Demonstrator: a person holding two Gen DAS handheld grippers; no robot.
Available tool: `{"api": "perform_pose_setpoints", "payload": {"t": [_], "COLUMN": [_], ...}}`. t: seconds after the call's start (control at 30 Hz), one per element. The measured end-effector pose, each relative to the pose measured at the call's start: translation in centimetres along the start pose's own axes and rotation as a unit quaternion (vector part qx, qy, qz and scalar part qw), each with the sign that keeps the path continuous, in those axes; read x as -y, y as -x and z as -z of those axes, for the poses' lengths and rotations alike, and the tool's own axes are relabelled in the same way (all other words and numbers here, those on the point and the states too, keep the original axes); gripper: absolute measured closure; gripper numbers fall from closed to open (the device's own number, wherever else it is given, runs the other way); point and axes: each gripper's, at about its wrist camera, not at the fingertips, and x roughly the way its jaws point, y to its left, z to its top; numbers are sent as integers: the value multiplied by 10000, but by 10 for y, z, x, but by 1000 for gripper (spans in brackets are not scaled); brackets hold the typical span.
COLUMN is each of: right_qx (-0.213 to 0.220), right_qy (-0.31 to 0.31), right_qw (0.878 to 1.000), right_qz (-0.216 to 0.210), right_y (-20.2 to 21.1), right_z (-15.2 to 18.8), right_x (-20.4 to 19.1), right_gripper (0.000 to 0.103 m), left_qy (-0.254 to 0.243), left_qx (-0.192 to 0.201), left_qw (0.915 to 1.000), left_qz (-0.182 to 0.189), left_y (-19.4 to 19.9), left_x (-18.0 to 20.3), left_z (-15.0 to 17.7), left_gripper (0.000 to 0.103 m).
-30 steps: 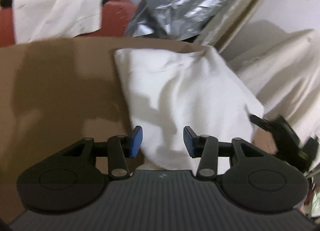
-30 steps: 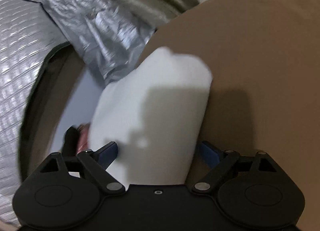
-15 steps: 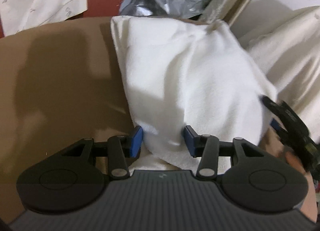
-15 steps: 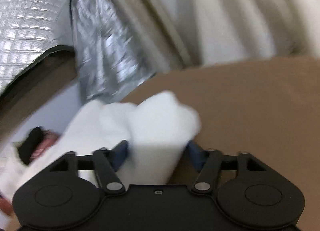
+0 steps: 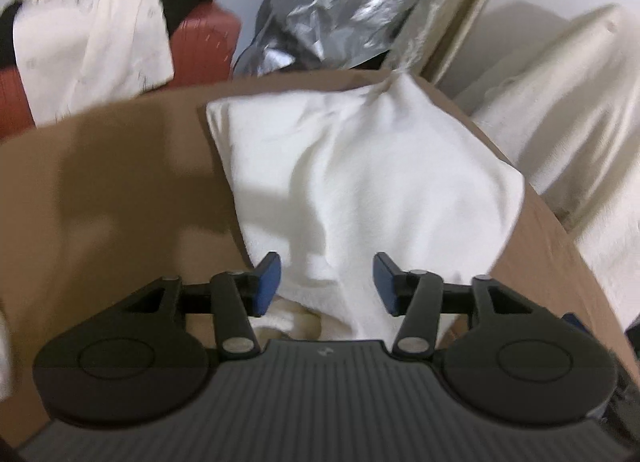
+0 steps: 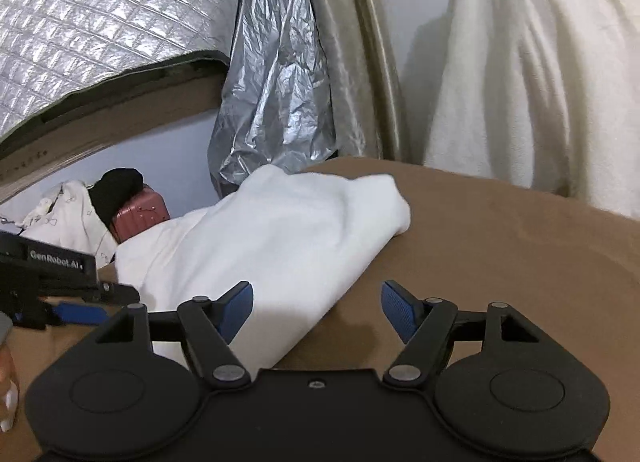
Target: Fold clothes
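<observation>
White cloth (image 5: pixel 360 182), folded over into a thick bundle, is lying on the brown surface (image 5: pixel 104 190), with its far corner up near the back edge. The left gripper (image 5: pixel 327 282) has its blue pads spread apart, with the near end of the cloth sitting in the gap, so it's let go rather than pinching anything. Same deal in the right wrist view: the right gripper (image 6: pixel 316 310) is spread wide, its left pad over the edge of the cloth (image 6: pixel 276 238) and its right pad over bare brown surface (image 6: pixel 500 246), nothing clamped. You can also spot the left gripper (image 6: pixel 76 312) off to the left side there, low by the cloth. Background stuff: crinkly silver sheeting (image 6: pixel 276 74), a cream blanket (image 6: pixel 532 74) draped on the right, and a red suitcase (image 5: pixel 200 46) with a pale garment (image 5: pixel 88 42) thrown over it.
</observation>
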Motion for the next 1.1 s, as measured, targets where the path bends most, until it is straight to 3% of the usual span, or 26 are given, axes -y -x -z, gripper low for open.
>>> {"api": "perform_pose_setpoints", "payload": {"t": [0.07,0.2,0.3,0.43,0.6,0.73,0.8,1.1], "right_qx": [-86,-261,-379,-555,-743,-853,-859,-1018], "right_qy": [87,91,116,168,356,357,378,393], "right_qw": [9999,9992,9990,9983,9966,9956,9954,9925], "right_qz": [-73,-296,-208,-70,15,121,181,550], "right_y": [16,44,65,87,115,136,143,170], "right_z": [3,3,3,5,14,21,23,36], "right_x": [-3,-10,-18,-27,-37,-43,-44,-36], "right_gripper": [28,27,27,24,23,22,18,17], "left_qy": [-147,-268,-344,-530,-599,-924,-1032,-1111], "left_qx": [68,93,94,246,239,204,218,88], "left_qw": [9997,9989,9985,9966,9969,9941,9930,9914], "left_qz": [-170,-381,-406,-589,-445,-528,-538,-680], "left_y": [15,41,62,92,114,123,127,130], "left_x": [3,8,11,15,19,31,34,36], "left_z": [4,11,20,36,62,83,90,109], "left_gripper": [45,24,14,10,8,8,2,0]}}
